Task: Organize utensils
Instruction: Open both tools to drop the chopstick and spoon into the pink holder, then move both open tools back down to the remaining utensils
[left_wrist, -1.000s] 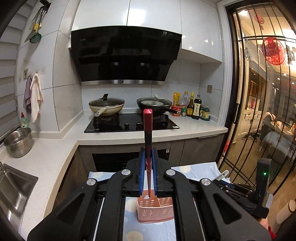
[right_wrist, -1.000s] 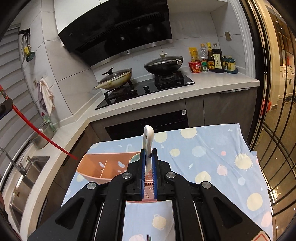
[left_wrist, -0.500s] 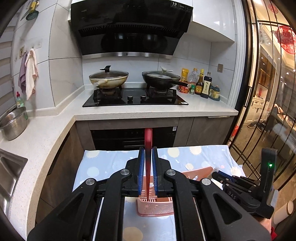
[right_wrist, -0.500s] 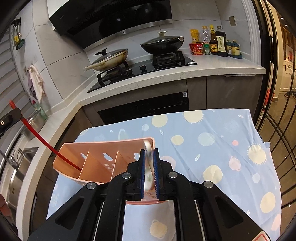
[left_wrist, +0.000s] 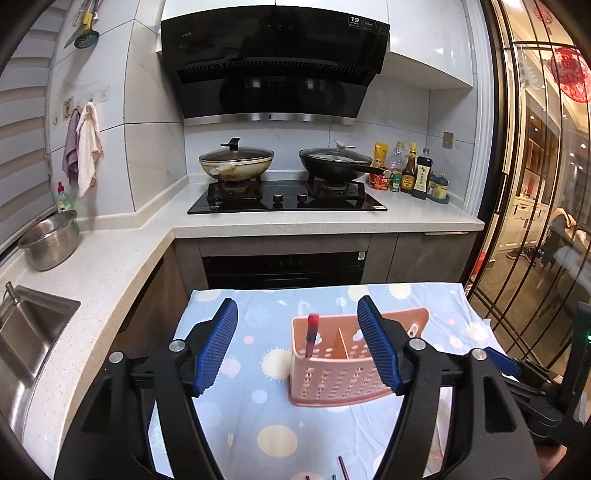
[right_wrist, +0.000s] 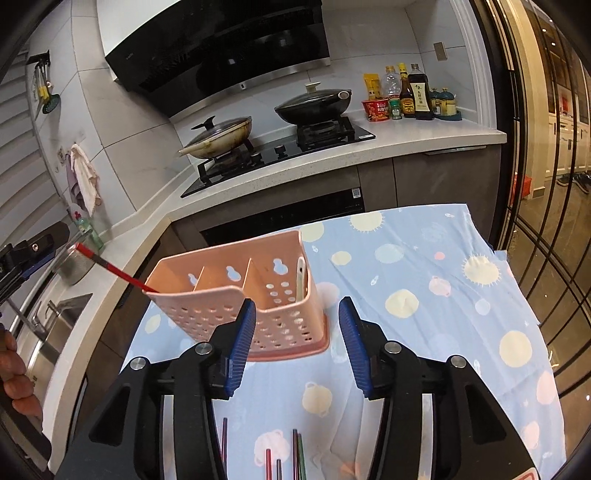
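Left wrist view: the left gripper has just been opening and its blue pads stand spread, nothing pinched between them. Just ahead, between the pads, the pink utensil holder stands on the cloth-covered tabletop, and a red chopstick stands upright in its nearest left compartment, free of the pads. Beyond the tabletop runs the kitchen counter with a stove and two lidded pans. In the right wrist view, the right gripper has likewise just been opening; its pads are apart and hold nothing. Closest to this gripper, below the pads, several chopsticks lie on the cloth. Directly in front, the holder's near corner sits between the pads, and a pale spoon leans inside its right-hand compartment.
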